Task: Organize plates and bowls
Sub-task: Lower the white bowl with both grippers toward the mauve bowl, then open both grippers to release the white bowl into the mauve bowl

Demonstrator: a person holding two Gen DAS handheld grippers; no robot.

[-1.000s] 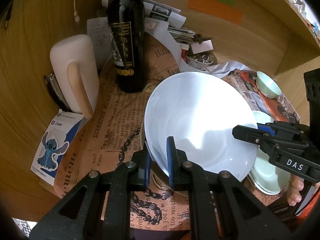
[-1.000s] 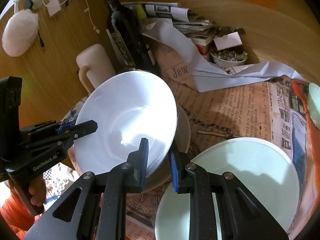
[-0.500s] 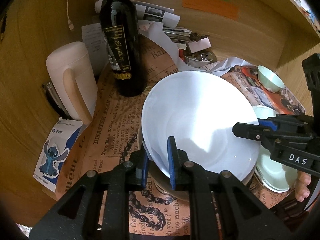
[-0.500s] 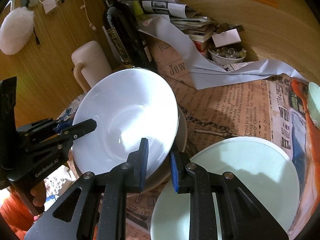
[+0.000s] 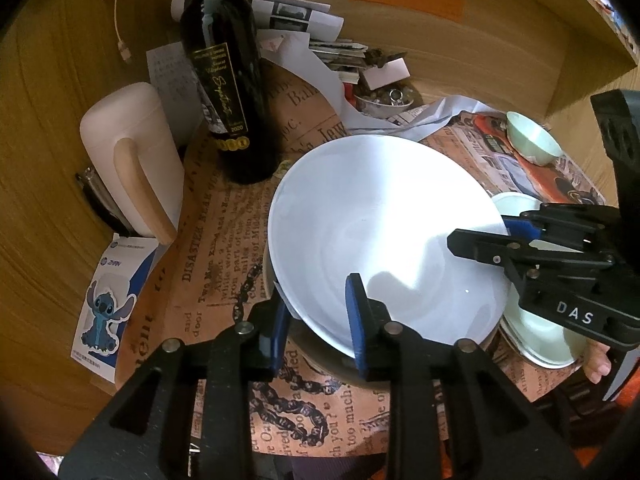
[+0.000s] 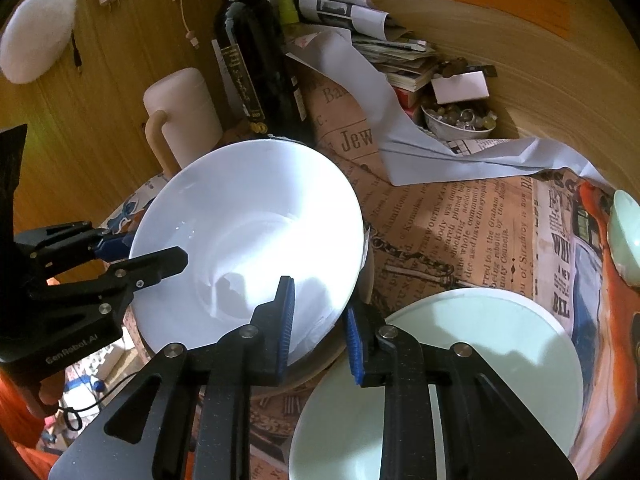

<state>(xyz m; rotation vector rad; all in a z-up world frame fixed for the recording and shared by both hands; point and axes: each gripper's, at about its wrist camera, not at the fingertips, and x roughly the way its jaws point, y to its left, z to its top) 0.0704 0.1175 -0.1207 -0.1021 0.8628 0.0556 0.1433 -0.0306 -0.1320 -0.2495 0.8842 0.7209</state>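
Left claw (image 5: 318, 318) and right claw (image 6: 320, 330): each part-open, jaws straddling opposite rim edges of one white bowl (image 5: 384, 240), pads not clearly pinching. Bowl is glossy, smooth, wide and conical, tilted, nested in a beige bowl (image 5: 320, 354) on the newsprint-covered surface (image 6: 460, 232). Also: one pale green plate (image 6: 472, 360), one small green bowl (image 5: 532, 142), one wine bottle (image 5: 226, 72).

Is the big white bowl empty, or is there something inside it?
Empty. Both wrist views show the white bowl's inside bare, only light and shadow on it. The left gripper and right gripper straddle its rim, jaws parted.
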